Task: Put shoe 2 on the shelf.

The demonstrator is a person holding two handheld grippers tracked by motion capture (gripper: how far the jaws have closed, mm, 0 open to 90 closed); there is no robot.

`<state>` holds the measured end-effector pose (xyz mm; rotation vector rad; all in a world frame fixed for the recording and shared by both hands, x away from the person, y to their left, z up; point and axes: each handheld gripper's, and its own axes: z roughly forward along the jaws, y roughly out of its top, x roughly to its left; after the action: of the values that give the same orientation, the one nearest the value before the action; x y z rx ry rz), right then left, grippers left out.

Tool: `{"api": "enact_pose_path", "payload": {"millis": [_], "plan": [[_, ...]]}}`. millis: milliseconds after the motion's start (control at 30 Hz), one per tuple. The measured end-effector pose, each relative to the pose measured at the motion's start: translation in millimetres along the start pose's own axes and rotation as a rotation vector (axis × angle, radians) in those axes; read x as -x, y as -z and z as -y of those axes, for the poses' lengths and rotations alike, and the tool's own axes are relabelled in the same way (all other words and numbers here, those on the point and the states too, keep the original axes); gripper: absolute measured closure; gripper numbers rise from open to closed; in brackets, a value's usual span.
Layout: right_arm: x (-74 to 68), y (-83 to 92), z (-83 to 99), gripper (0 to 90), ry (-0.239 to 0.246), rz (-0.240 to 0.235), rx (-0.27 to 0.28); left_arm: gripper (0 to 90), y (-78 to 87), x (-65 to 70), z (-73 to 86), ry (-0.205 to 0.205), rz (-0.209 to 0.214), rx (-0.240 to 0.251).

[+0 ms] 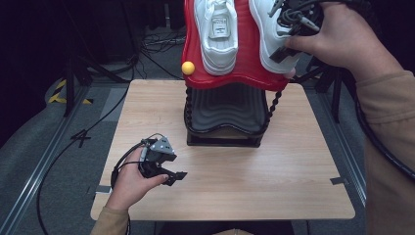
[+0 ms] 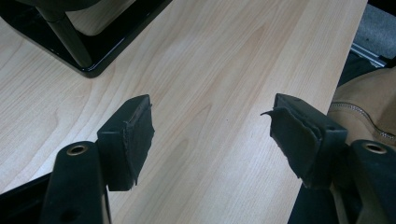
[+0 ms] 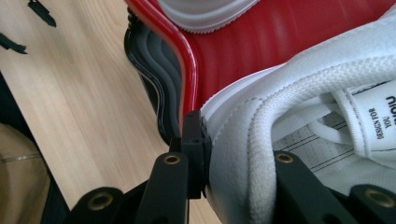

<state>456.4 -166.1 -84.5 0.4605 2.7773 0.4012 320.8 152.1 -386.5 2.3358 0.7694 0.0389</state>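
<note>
Right claw (image 3: 205,158) pinches the right sneaker's (image 1: 266,29) heel collar on the red rack (image 1: 244,68).
Next, I judge: lift or seat it squarely; left claw (image 2: 210,140) rests spread below the rack.

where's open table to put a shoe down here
Bare wood lies across the table in front of the black rack base, right of the left gripper. The red top shelf is crowded: two white sneakers, the right gripper gripping one.

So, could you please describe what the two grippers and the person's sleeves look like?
Both grippers are black. The left gripper carries a grey three-cornered plate and trails a black cable; its jaw pads are worn, ragged rubber. The right gripper has a thick black cable. The sleeves are tan.
</note>
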Motion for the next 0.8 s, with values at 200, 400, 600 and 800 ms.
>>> {"api": "enact_pose_path", "payload": {"millis": [200, 400, 600, 800], "plan": [[2.9, -11.5, -12.7, 76.8, 0.01, 0.013, -0.006, 30.2, 3.6, -1.9, 1.4, 0.009, -0.003, 0.009], [1.4, -19.6, -18.7, 76.7, 0.022, 0.016, -0.006, 29.9, 3.0, -2.1, 2.1, 0.012, 0.0, 0.008], [-2.7, -30.4, -24.9, 76.4, 0.046, 0.024, 0.003, 29.8, 3.1, -2.0, 2.3, 0.015, 0.0, 0.006], [-4.2, -37.9, -25.3, 75.0, 0.043, 0.019, 0.019, 29.6, 2.5, -2.6, 2.3, 0.012, -0.001, 0.002]]}}
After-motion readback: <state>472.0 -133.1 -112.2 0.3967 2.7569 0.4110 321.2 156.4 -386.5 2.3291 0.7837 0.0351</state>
